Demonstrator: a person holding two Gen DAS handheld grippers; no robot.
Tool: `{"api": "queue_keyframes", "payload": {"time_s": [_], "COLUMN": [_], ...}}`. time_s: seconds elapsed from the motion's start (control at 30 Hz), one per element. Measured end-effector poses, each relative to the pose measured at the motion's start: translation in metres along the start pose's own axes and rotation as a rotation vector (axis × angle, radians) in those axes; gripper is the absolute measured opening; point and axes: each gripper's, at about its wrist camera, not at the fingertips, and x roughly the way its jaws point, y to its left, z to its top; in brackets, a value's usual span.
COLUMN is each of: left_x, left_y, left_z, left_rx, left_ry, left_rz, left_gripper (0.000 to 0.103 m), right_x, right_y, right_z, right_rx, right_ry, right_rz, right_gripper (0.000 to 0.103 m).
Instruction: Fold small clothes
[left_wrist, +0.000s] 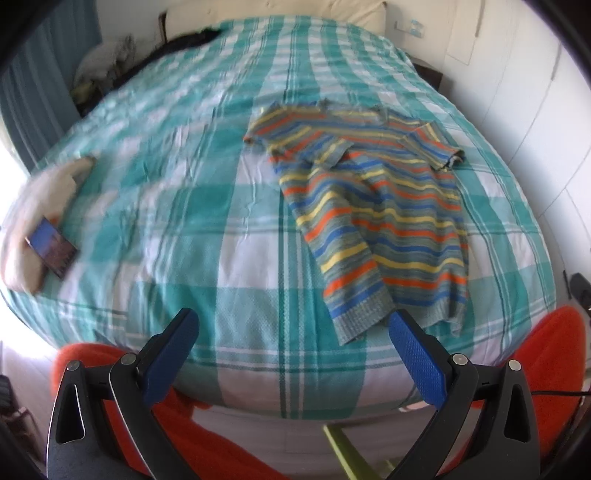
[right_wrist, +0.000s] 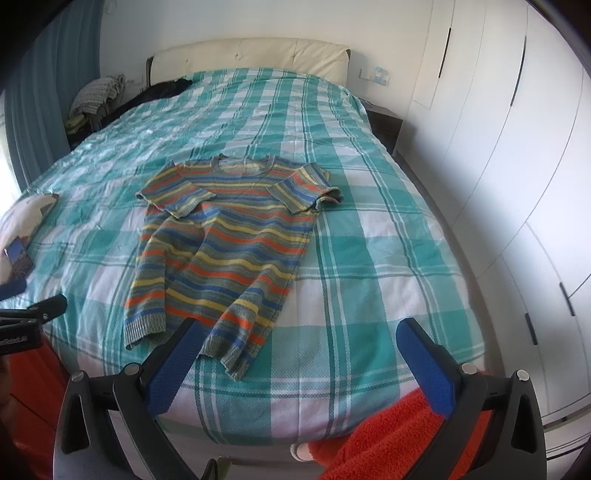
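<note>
Knitwear ahead of me: the striped sweater (right_wrist: 225, 240) lies spread on the bed (right_wrist: 369, 258), hem toward the near edge, neck toward the headboard, lower body rumpled. I judge it soft, light and limp, likely to sag, so I would pinch the ribbed hem corners or the shoulders. My left gripper (left_wrist: 295, 332) hangs released, jaws wide apart; my right gripper (right_wrist: 301, 341) likewise, empty. No containers visible.

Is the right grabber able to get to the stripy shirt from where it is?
Probably yes. The right gripper is open just above the stripy shirt, whose hem lies by its left finger, and nothing sits between them on the bed.
</note>
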Motion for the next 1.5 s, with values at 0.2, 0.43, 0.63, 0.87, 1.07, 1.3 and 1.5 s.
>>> {"api": "queue_keyframes", "payload": {"time_s": [0.2,0.43,0.63,0.87,1.07,1.3,1.5], "left_x": [0.065,0.106,0.132,0.067,0.102,0.114,0.135], "left_y": [0.04,-0.009,-0.022,0.022,0.032,0.044,0.007], "left_z": [-0.013,-0.014,-0.007,-0.004,-0.026,-0.018,-0.01], "left_rx": [-0.133,-0.047,-0.01,0.022,0.093,-0.019,0.072], "left_ry": [0.151,0.195,0.247,0.145,0.261,0.222,0.246], "left_rz": [-0.127,-0.275,-0.294,-0.236,-0.104,-0.136,-0.13], "left_gripper": [0.102,0.095,0.004,0.005,0.025,0.06,0.004], "right_x": [0.049,0.151,0.184,0.1,0.143,0.149,0.211], "right_y": [-0.036,-0.015,0.003,-0.07,-0.072,-0.108,-0.108], "right_z": [-0.013,-0.058,-0.063,-0.029,-0.053,-0.057,-0.075], "right_rx": [0.08,0.192,0.164,0.07,0.039,0.282,0.465], "right_ry": [0.073,0.386,0.438,0.342,0.47,0.444,0.557], "right_rz": [0.127,0.536,0.594,0.428,0.332,0.464,0.576], "right_gripper": [0.103,0.07,0.005,0.005,0.008,0.051,0.005]}}
